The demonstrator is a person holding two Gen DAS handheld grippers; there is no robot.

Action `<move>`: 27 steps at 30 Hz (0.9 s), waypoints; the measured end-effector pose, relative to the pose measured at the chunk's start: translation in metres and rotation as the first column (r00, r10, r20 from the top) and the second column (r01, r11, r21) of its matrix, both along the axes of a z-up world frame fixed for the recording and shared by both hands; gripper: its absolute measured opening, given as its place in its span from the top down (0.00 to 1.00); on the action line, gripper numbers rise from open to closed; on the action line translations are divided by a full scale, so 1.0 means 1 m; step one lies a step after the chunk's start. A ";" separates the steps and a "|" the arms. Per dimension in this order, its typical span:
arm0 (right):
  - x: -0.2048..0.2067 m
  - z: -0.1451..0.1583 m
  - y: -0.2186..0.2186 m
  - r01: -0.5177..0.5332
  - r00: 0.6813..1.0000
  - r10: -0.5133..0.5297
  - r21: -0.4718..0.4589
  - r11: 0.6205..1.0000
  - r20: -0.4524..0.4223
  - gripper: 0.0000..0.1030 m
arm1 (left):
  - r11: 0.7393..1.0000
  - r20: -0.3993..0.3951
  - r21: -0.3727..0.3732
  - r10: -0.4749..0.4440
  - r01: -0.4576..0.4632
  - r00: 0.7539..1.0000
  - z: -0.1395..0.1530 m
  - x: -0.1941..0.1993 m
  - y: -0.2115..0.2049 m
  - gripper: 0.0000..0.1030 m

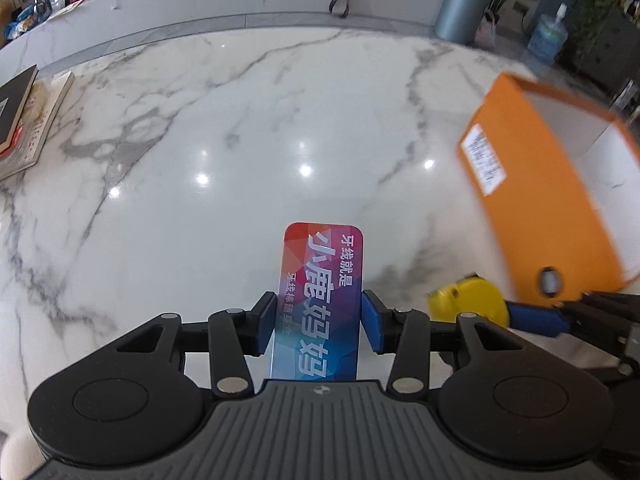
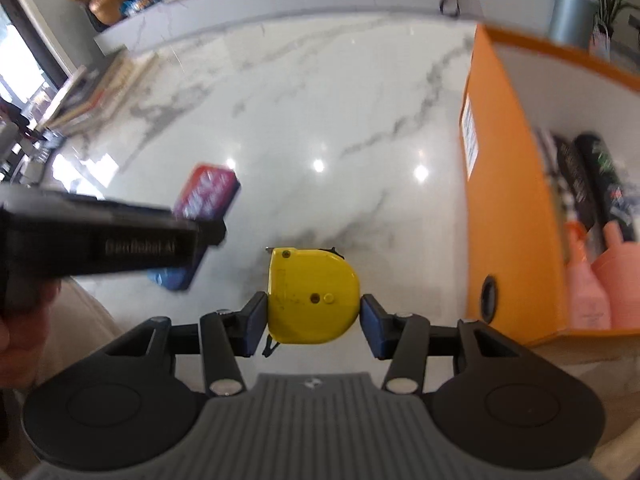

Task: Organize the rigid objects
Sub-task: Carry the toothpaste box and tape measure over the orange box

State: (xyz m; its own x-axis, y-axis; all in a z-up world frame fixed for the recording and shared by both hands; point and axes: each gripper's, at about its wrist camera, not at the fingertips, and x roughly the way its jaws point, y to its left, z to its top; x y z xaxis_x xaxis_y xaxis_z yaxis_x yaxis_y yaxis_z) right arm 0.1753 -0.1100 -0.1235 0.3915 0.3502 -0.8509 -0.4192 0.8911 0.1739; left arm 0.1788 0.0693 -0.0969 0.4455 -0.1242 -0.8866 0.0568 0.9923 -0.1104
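My left gripper is shut on a flat red-and-blue floss box with white Chinese lettering, held above the marble table. My right gripper is shut on a yellow tape measure. In the left wrist view the tape measure shows at the right, next to the orange box. In the right wrist view the floss box sits behind the left gripper's body, and the orange box stands open at the right.
The orange box holds pink bottles and dark cans. Books are stacked at the table's left edge. A grey bin and plants stand beyond the far counter.
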 end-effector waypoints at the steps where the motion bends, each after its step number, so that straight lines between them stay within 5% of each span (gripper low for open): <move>1: -0.003 0.006 -0.002 -0.003 1.000 0.003 0.006 1.000 0.021 0.50 | 1.000 0.012 -0.017 0.004 -0.004 1.000 0.008 -0.004 -0.001 0.50; 10: -0.026 0.067 -0.053 -0.021 0.980 0.003 0.088 0.996 0.200 0.50 | 0.994 0.163 -0.085 -0.052 0.067 0.985 0.085 -0.019 -0.041 0.50; 17: -0.005 0.098 -0.134 0.042 0.980 -0.066 0.129 0.991 0.189 0.50 | 0.967 0.174 -0.164 -0.167 0.196 0.970 0.118 0.001 -0.115 0.50; 22: 0.028 0.110 -0.197 0.114 0.980 -0.128 0.097 0.989 0.154 0.50 | 0.945 0.171 -0.170 -0.253 0.281 0.952 0.119 0.031 -0.183 0.50; 27: 0.069 0.098 -0.243 0.166 0.981 -0.168 0.029 0.986 0.094 0.50 | 0.926 0.093 -0.226 -0.288 0.302 0.953 0.088 0.063 -0.228 0.50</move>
State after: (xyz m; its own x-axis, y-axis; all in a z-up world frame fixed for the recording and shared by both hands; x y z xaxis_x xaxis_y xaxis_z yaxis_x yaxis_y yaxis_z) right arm 0.2441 -0.3532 -0.0257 0.5252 0.2904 -0.7999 -0.2805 0.9465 0.1595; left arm 0.2415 -0.1590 -0.0085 0.4060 -0.4588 -0.7903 0.3560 0.8759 -0.3256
